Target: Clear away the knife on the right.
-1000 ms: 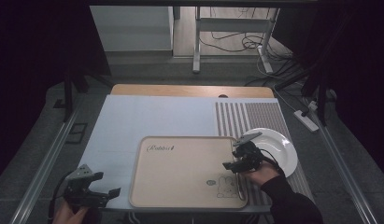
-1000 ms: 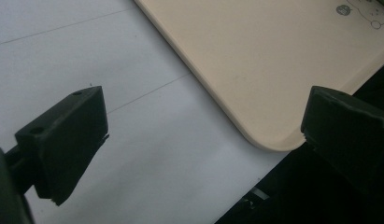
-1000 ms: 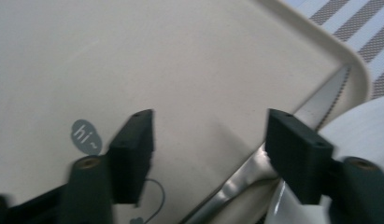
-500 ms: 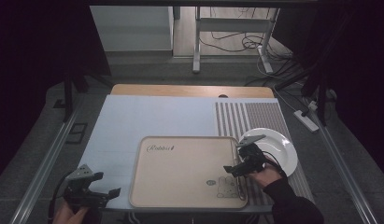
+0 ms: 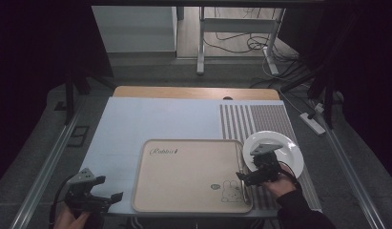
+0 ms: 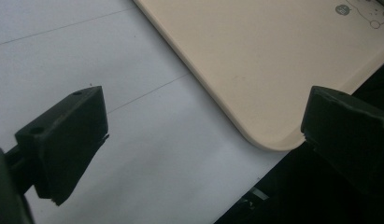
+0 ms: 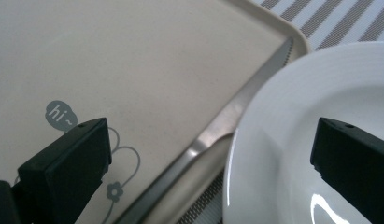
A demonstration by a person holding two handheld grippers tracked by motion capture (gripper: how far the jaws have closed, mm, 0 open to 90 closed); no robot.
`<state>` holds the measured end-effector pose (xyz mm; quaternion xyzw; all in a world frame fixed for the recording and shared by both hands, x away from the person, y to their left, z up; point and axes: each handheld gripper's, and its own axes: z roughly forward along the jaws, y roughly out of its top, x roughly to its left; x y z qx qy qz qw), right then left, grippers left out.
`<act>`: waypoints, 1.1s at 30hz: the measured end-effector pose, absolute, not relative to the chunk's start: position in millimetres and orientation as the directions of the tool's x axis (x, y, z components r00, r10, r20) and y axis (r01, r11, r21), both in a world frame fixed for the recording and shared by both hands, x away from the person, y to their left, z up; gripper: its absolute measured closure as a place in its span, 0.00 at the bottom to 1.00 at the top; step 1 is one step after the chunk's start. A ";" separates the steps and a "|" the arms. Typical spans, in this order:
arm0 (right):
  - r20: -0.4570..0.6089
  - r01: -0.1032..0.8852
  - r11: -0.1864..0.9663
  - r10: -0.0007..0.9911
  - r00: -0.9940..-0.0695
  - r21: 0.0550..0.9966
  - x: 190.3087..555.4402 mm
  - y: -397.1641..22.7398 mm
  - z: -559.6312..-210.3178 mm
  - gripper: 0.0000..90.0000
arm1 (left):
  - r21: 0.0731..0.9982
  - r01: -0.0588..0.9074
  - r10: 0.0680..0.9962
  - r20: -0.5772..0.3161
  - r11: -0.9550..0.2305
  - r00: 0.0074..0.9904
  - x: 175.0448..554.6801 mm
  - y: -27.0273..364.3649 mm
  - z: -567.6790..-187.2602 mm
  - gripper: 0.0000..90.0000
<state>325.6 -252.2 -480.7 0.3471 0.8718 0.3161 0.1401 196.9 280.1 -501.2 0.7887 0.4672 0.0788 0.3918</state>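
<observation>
Right gripper [image 5: 244, 177] has just been opening: jaws now wide, nothing between the pads. Table knife [image 7: 213, 135] lies on the right rim of the beige tray [image 5: 184, 176], blade tip at 1 o'clock, between and just beyond the jaws. White plate [image 5: 286, 148] sits beside the knife at 3 o'clock. Left gripper [image 5: 110, 196] open, empty.

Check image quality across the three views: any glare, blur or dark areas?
High view: surroundings nearly black, table evenly lit, tray and plate sharp enough. Right gripper view: bright glare spot on the plate, knife soft, jaws slightly out of focus. Left gripper view: tray corner fairly crisp, black below the table edge, near jaws blurred.
</observation>
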 end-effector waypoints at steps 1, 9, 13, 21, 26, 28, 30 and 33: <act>-0.025 0.516 0.554 0.697 -0.717 0.653 324.9 -254.7 -480.5 0.00 | 0.692 0.675 0.799 -0.242 -0.256 0.551 196.9 280.1 -501.2 0.02; -0.014 0.543 0.503 0.742 -0.670 0.672 316.2 -273.6 -481.2 0.00 | 0.693 0.675 0.798 -0.242 -0.256 0.551 196.8 280.2 -501.2 0.02; -0.021 0.548 0.492 0.756 -0.654 0.677 309.7 -282.4 -482.9 0.00 | 0.693 0.675 0.798 -0.243 -0.255 0.551 196.8 280.2 -501.2 0.02; -0.021 0.555 0.456 0.785 -0.619 0.695 299.5 -297.7 -484.7 0.00 | 0.693 0.674 0.798 -0.243 -0.255 0.552 196.8 280.3 -501.2 0.02; -0.009 0.571 0.434 0.801 -0.599 0.697 294.1 -305.8 -485.7 0.00 | 0.693 0.674 0.798 -0.243 -0.256 0.552 196.7 280.2 -501.1 0.02; -0.007 0.572 0.427 0.806 -0.592 0.701 292.2 -308.3 -485.5 0.00 | 0.693 0.674 0.797 -0.243 -0.255 0.552 196.7 280.2 -501.1 0.02; -0.006 0.574 0.420 0.811 -0.586 0.703 290.9 -310.9 -485.2 0.00 | 0.694 0.674 0.797 -0.243 -0.255 0.552 196.7 280.3 -501.1 0.02; 0.004 0.577 0.401 0.819 -0.574 0.711 289.2 -314.3 -484.3 0.00 | 0.694 0.673 0.797 -0.243 -0.255 0.553 196.6 280.1 -501.1 0.02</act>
